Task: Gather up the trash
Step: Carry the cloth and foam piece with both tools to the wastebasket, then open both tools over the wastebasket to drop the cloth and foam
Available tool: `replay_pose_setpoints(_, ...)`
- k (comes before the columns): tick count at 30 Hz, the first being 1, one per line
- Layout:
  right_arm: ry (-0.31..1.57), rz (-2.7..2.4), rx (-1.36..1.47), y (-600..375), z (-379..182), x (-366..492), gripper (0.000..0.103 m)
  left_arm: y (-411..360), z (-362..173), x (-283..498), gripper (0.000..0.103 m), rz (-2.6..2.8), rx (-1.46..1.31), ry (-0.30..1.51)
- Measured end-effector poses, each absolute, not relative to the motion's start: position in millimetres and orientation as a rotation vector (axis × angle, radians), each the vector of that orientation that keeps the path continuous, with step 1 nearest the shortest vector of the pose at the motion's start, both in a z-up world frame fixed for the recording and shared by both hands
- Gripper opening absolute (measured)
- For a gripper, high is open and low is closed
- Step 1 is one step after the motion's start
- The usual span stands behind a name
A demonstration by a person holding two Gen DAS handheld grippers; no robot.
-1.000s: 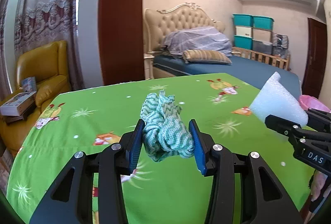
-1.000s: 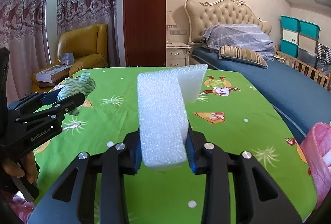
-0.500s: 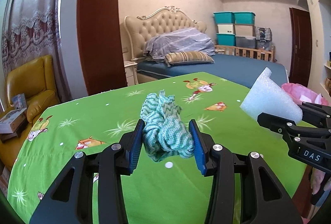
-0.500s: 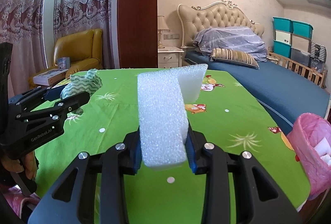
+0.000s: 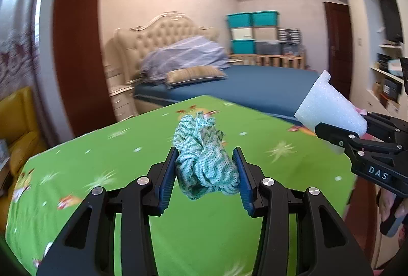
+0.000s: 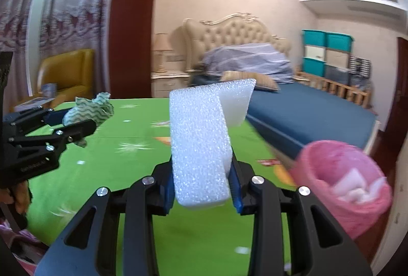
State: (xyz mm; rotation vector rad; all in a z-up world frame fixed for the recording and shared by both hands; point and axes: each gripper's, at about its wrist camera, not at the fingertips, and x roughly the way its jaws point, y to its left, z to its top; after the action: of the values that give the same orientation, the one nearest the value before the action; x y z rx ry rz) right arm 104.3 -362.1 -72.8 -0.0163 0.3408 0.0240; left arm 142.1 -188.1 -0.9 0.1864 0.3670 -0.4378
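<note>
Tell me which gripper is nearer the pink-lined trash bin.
Right. The right gripper, clamped on white foam, is beside the pink-lined trash bin. The left gripper, holding a crumpled green cloth, sits on the right gripper's far side from the bin.

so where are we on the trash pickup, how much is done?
Done: white scraps already lie in the pink bin off the table's right edge. In hand: left gripper clamps a crumpled teal cloth; right gripper clamps a white foam piece. Left: drop both in the bin. No other trash shows on the table.
</note>
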Motion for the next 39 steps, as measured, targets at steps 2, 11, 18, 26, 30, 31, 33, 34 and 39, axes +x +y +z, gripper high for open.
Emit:
replay_pose_setpoints(2,0.340,-0.024,-0.017,-385,-73,99,0.034,-207,3,144,0.043,-0.494,0.189,0.368)
replay_pose_setpoints(11,0.344,-0.229,0.000,-488,-77,75,0.034,-316,19,153,0.043,-0.750,0.233,0.351)
replay_pose_setpoints(18,0.369,-0.333,0.075,-560,-95,68,0.034,-404,21,172,0.043,-0.885,0.232,0.400)
replay_pose_setpoints(26,0.350,-0.371,0.104,-589,-84,86,0.035,-471,19,216,0.043,-0.945,0.212,0.486)
replay_pose_setpoints(30,0.346,-0.379,0.093,-598,-79,94,0.035,-502,17,222,0.043,-0.962,0.230,0.488)
replay_pose_setpoints(31,0.345,-0.373,0.099,-598,-79,95,0.035,-510,18,222,0.043,-0.968,0.233,0.485)
replay_pose_setpoints(33,0.342,-0.363,0.106,-599,-80,100,0.035,-520,18,223,0.045,-0.975,0.236,0.478)
replay_pose_setpoints(34,0.341,-0.361,0.108,-600,-80,103,0.035,-526,19,225,0.047,-0.977,0.234,0.479)
replay_pose_setpoints(39,0.318,-0.312,0.156,-612,-75,128,0.052,-528,28,234,0.090,-0.976,0.162,0.466)
